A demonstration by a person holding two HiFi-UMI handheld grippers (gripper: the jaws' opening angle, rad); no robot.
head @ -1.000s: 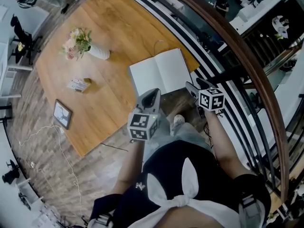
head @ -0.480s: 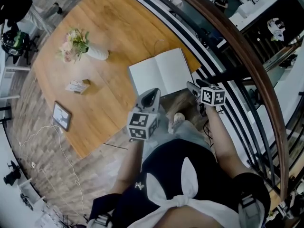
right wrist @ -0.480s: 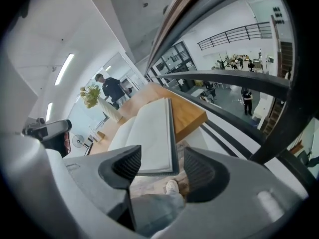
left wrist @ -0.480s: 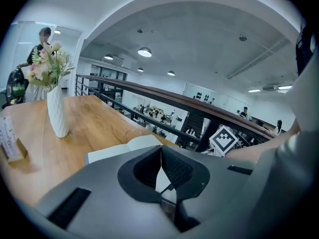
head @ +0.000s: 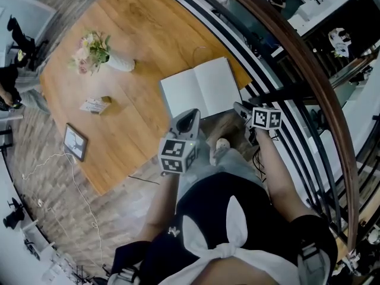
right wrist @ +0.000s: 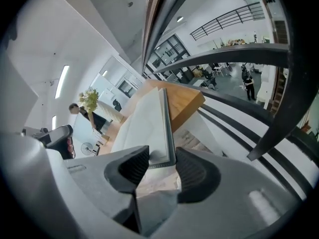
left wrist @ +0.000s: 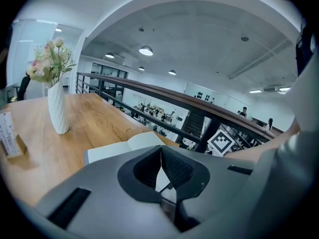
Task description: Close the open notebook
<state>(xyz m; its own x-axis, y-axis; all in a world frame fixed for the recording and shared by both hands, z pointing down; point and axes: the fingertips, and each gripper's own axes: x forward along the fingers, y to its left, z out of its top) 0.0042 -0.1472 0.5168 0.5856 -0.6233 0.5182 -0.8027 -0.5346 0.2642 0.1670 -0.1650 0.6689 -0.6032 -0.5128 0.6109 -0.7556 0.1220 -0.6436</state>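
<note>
on the wooden table [head: 136,34], the notebook [head: 200,91] lies open, pages blank.

- You've got a wooden table [head: 136,34] in front of you, warm grain, standing on a grey-brown plank floor [head: 113,215].
- On your right, a curved wooden handrail [left wrist: 164,94] on dark bars runs past the table's edge.
- A white vase of flowers [head: 122,65] stands across the table, and a small picture frame [head: 75,142] lies near the left edge.
- Overhead, round ceiling lights [left wrist: 146,50] glow on a white ceiling.

No legible text anywhere; print on the small card [head: 95,105] too tiny and blurred.
</note>
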